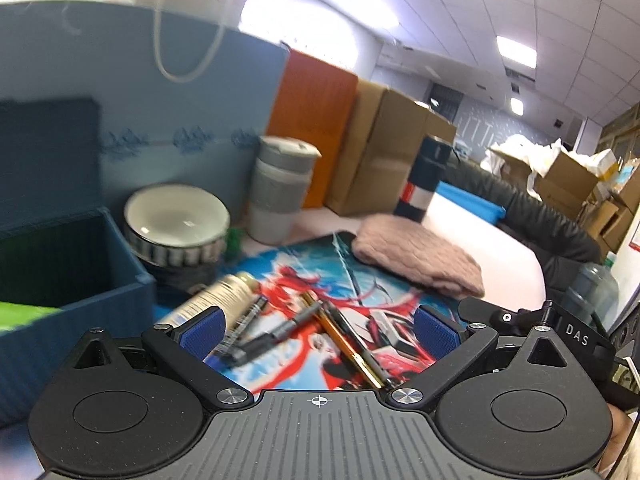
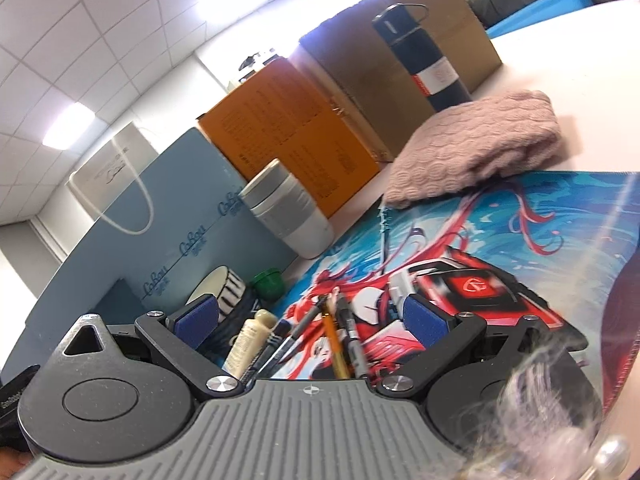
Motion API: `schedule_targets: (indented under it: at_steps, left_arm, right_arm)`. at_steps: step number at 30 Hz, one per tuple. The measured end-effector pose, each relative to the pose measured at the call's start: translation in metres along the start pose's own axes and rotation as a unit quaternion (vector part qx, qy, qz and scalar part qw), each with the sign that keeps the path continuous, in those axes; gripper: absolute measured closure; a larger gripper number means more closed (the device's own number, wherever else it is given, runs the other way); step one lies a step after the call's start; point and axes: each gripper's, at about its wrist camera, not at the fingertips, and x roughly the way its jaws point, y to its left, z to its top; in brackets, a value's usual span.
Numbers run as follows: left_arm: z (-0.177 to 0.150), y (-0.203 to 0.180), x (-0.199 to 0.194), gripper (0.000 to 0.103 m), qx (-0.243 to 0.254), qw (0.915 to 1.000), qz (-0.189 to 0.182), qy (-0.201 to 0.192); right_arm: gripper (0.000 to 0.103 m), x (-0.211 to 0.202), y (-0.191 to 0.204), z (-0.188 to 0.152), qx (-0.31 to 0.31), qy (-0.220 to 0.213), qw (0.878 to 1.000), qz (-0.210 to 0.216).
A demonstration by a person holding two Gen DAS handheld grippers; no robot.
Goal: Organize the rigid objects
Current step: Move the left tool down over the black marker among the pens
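Several pens lie in a loose pile on a colourful printed mat (image 1: 360, 280): an orange-gold pen (image 1: 340, 344), a dark pen (image 1: 356, 340) and grey markers (image 1: 276, 332). A cream tube (image 1: 216, 300) lies beside them, on their left. My left gripper (image 1: 318, 330) is open, low over the pile, holding nothing. In the right wrist view the same pens (image 2: 334, 344) and cream tube (image 2: 248, 344) lie between the open fingers of my right gripper (image 2: 312, 320), which is also empty.
A blue woven box (image 1: 80, 280) stands open at the left. A bowl (image 1: 176, 220), a grey-white cup (image 1: 280, 188), a small green cup (image 2: 266, 282), a dark flask (image 2: 424, 60), a pink towel (image 1: 420, 256), a blue paper bag (image 1: 160, 92) and cardboard boxes (image 1: 380, 152) ring the mat.
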Motion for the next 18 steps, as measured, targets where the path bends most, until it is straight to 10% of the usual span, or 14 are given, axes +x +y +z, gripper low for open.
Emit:
schedule_targets:
  at_steps: [10, 18]
  left_arm:
    - [0.006, -0.003, 0.025, 0.002, -0.065, 0.9976, -0.006, -0.02]
    - [0.001, -0.021, 0.065, 0.003, -0.021, 0.9991, -0.003, 0.036]
  right_arm:
    - [0.004, -0.011, -0.03, 0.004, 0.017, -0.027, 0.999, -0.012]
    - [0.004, -0.011, -0.042, 0.005, 0.029, -0.025, 0.999, -0.009]
